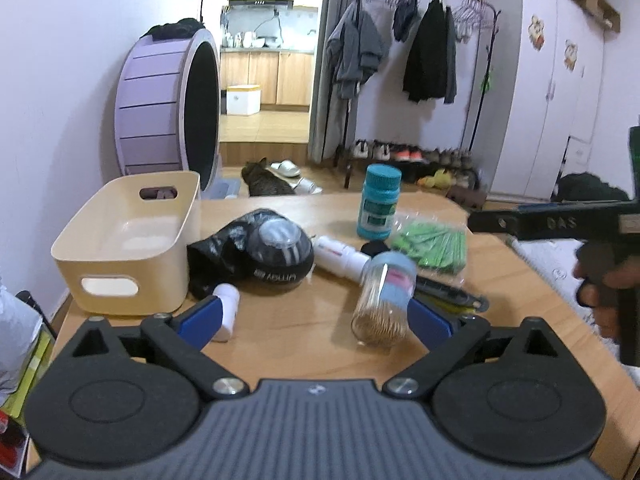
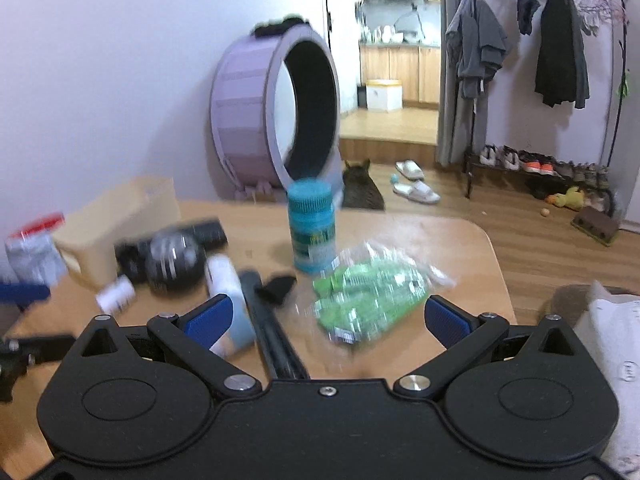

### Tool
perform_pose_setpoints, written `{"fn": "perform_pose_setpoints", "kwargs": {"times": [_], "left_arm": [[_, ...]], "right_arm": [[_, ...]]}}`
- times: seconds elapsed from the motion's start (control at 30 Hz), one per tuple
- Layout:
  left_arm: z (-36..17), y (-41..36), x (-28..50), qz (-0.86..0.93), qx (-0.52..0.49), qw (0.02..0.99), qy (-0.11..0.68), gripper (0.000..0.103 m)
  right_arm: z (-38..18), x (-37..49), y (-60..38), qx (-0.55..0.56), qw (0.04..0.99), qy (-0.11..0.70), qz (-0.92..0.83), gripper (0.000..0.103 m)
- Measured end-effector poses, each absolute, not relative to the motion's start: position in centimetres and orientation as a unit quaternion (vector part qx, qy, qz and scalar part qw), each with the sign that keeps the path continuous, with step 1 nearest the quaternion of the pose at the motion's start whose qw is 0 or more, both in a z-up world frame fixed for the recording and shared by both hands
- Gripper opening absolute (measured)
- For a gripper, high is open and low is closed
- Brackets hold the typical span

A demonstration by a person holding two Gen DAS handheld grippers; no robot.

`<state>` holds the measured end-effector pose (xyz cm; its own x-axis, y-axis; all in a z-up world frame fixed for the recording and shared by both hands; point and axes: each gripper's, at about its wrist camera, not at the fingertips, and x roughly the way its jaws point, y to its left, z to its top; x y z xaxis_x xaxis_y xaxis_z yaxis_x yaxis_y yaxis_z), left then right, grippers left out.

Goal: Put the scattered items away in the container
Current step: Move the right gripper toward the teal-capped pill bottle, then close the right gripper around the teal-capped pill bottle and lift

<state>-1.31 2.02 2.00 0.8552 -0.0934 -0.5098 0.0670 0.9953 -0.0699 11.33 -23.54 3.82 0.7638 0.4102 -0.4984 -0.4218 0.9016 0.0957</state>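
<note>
Toothpicks jar (image 1: 382, 304) lies between my left fingers (image 1: 316, 320), spread wide; I close squarely on its middle, right fingers (image 2: 326, 320) wide too.

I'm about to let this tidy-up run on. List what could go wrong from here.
1. The toothpick jar lies on its side beside the open left tool; a nudge could roll it.
2. The upright teal bottle stands just behind the green packet; the open right tool could topple it.
</note>
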Motion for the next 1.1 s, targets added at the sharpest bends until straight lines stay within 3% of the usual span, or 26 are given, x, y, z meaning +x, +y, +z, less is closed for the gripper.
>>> {"fn": "perform_pose_setpoints", "kwargs": {"times": [0.13,0.27,0.6,0.83,0.97,1.0,1.07,1.1], "left_arm": [[2.3,2.5,-1.7,-0.057,-0.033,0.968,0.241,0.087],[2.2,2.9,-1.4,-0.061,-0.044,0.969,0.237,0.087],[1.5,4.3,-0.1,-0.041,-0.056,0.968,0.243,0.087],[1.8,5.6,0.1,-0.016,-0.06,0.971,0.232,0.088],[1.8,6.2,0.2,-0.007,-0.065,0.971,0.23,0.088],[1.7,6.4,0.2,-0.005,-0.066,0.971,0.231,0.088],[1.7,6.6,0.3,-0.001,-0.066,0.97,0.232,0.088],[1.7,6.7,0.3,0.001,-0.065,0.971,0.231,0.088]], "right_arm": [[4.2,12.8,-23.2,-0.025,0.948,0.227,0.221,0.102],[3.9,15.1,-21.9,-0.047,0.944,0.222,0.24,0.091],[1.8,20.6,-19.1,-0.034,0.942,0.223,0.248,0.096],[0.8,22.4,-17.4,-0.056,0.94,0.224,0.25,0.094],[0.5,23.1,-17.0,-0.054,0.941,0.23,0.243,0.075],[0.4,23.3,-17.0,-0.05,0.939,0.235,0.245,0.061],[0.3,23.5,-17.1,-0.04,0.936,0.241,0.255,0.046],[0.3,23.5,-17.0,-0.038,0.935,0.241,0.255,0.047]]}}
